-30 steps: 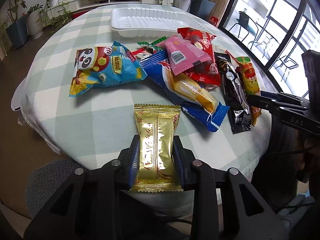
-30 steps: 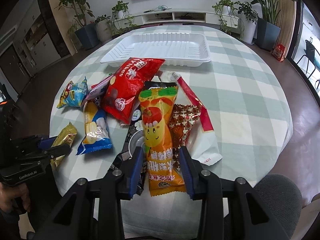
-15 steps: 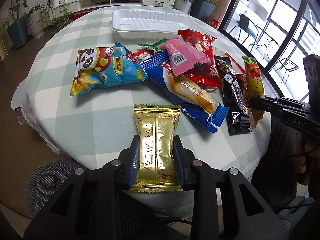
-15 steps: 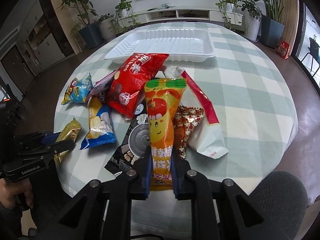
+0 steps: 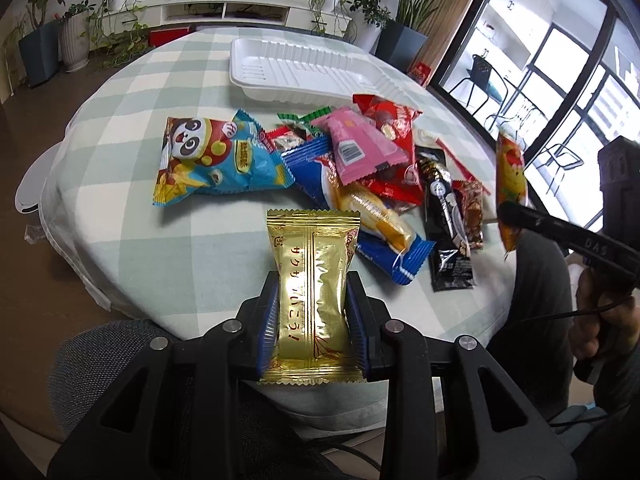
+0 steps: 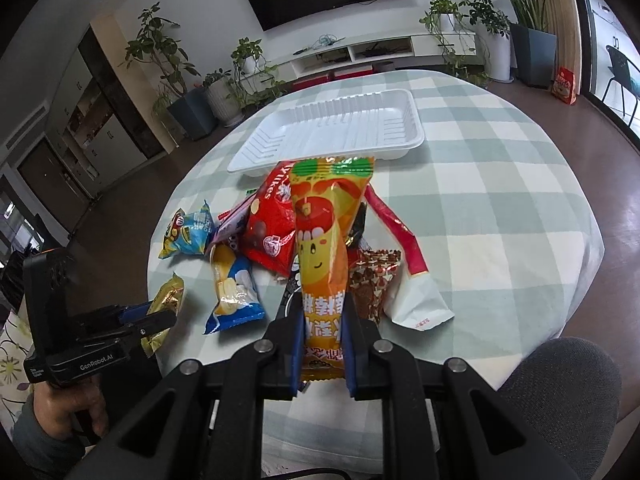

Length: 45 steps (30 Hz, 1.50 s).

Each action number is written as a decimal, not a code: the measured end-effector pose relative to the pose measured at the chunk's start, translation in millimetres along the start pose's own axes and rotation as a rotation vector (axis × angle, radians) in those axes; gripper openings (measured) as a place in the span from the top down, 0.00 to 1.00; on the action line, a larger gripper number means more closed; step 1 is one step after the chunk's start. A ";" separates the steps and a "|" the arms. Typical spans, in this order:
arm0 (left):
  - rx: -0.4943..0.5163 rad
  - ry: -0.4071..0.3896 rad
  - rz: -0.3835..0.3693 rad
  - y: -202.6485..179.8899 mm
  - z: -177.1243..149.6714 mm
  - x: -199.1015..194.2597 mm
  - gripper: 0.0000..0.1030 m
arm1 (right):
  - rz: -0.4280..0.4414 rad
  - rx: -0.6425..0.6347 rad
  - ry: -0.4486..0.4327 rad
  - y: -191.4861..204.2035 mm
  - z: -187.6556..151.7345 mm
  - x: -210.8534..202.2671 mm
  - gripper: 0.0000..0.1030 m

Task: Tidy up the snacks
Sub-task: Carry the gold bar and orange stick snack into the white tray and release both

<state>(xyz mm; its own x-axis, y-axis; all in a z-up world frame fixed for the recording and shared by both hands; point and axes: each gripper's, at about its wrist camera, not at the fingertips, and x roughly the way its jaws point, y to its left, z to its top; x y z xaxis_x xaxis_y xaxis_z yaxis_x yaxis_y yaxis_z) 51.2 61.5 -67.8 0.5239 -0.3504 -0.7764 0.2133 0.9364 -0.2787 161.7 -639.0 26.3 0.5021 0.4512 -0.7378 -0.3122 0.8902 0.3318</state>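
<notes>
My left gripper [image 5: 313, 286] is shut on a gold snack packet [image 5: 313, 272] at the table's near edge; it also shows in the right wrist view [image 6: 166, 306]. My right gripper [image 6: 322, 308] is shut on a long orange snack packet [image 6: 326, 232] and holds it lifted above the pile; the packet also shows in the left wrist view [image 5: 510, 184]. An empty white tray [image 6: 340, 132] sits at the far side of the table, also in the left wrist view [image 5: 304, 72].
A pile of snacks lies mid-table: blue panda bag [image 5: 212, 160], pink packet [image 5: 360, 148], red bag [image 6: 272, 224], blue-yellow packet [image 6: 232, 288], black packet [image 5: 446, 216], brown patterned packet [image 6: 370, 280], red-white sachet [image 6: 416, 284]. Grey chair [image 6: 560, 392] at the near edge.
My right gripper closed on the orange packet and lifted it up off the pile. My left gripper stays shut on the gold packet, raised slightly.
</notes>
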 end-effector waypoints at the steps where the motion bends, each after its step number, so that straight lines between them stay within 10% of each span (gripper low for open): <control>1: 0.000 -0.003 -0.005 -0.4 0.9 -1.5 0.72 | 0.003 0.003 0.005 -0.4 -0.8 1.0 0.83; 13: -0.101 -0.118 -0.075 35.4 40.4 -44.3 0.72 | 0.002 0.095 -0.022 -33.6 18.3 -10.1 0.83; 23: -0.012 -0.229 -0.021 71.2 177.8 -73.6 0.72 | -0.015 0.167 -0.095 -93.7 122.0 -21.1 0.83; 33: 0.078 -0.065 -0.037 46.1 291.0 46.0 0.72 | 0.071 0.101 0.017 -76.5 218.8 74.1 0.83; 45: 0.119 0.117 0.023 26.5 292.5 173.1 0.72 | 0.026 0.068 0.217 -78.6 225.3 174.5 0.83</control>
<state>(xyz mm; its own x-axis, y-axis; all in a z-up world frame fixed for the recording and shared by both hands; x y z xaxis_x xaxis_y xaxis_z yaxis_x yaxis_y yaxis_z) 388.7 19.9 -44.2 0.4317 -0.3179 -0.8441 0.3019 0.9328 -0.1969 455.5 -615.9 3.9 0.3066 0.4566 -0.8352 -0.2646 0.8837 0.3860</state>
